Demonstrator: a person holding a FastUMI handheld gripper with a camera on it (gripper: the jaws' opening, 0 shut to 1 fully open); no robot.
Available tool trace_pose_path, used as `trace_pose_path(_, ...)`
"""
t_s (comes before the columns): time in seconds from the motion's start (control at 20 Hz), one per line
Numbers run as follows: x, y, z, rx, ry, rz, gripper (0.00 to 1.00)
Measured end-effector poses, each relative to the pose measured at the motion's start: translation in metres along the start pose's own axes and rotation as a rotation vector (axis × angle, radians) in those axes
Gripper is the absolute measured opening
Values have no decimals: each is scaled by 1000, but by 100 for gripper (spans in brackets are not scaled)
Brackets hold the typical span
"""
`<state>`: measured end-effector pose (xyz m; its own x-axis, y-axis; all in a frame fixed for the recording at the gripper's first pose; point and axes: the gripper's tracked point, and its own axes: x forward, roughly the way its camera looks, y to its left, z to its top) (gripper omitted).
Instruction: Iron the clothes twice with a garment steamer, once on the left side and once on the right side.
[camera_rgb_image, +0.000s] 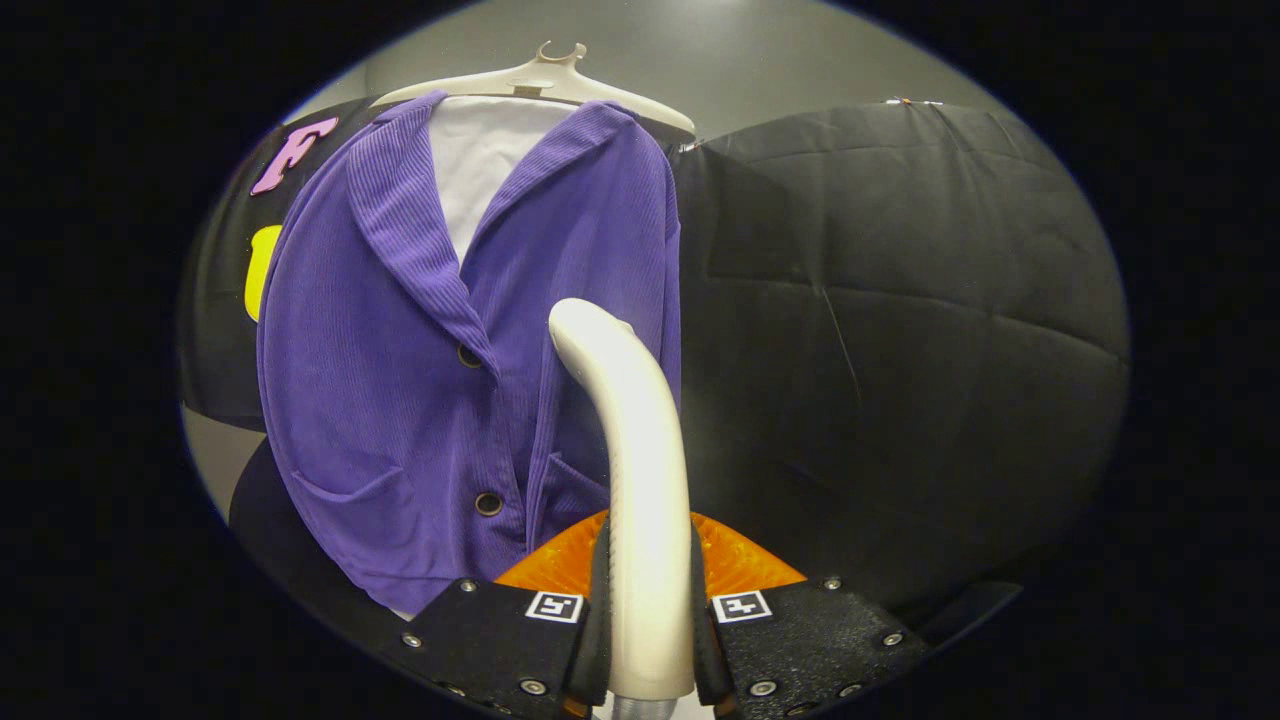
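A purple ribbed jacket (420, 350) with dark buttons hangs on a cream hanger (545, 80) over a white shirt (485, 150), beyond the fingers and a little to their left. My gripper (648, 620) is shut on the garment steamer's cream handle (640, 450), which rises straight up between the two black fingers (500, 640) and bends toward the jacket's right half. The steamer's head is hidden behind the bend of the handle. Whether it touches the cloth I cannot tell.
An orange patterned part (740, 560) sits just behind the fingers at the handle's base. Black cloth wall (900, 350) hangs behind and to the right of the jacket. A grey wall (760, 60) rises above it.
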<state>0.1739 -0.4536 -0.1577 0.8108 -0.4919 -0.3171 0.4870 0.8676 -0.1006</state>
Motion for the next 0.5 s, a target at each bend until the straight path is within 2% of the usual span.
trace_pose_path(0.5, 2, 1, -70, -45, 97, 23, 33)
